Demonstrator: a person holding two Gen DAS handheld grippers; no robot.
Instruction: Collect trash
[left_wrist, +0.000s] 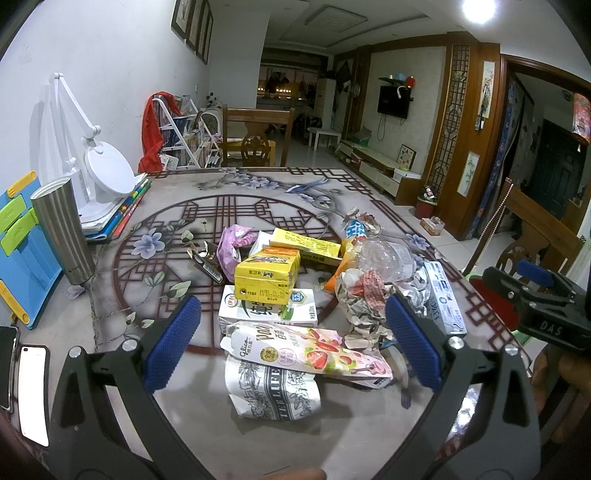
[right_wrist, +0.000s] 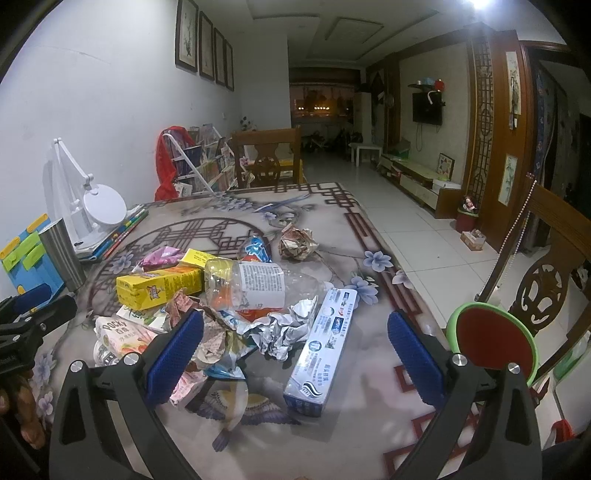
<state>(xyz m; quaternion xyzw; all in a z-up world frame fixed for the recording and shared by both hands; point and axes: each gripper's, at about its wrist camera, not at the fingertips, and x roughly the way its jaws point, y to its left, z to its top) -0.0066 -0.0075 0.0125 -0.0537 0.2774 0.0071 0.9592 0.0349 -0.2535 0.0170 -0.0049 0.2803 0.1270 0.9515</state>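
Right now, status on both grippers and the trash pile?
Left gripper open, empty, over the pink Pocky wrapper. Right gripper open, empty, by the white-blue toothpaste box. Trash uncollected on the patterned table. Nothing blocking.

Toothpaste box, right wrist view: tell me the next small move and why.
Probably lower the right gripper straight onto the toothpaste box and close across its narrow width. It is open and empty, the box lies flat between its fingers at the pile's edge, with only crumpled foil touching its left side, so it should lift without dragging much else.
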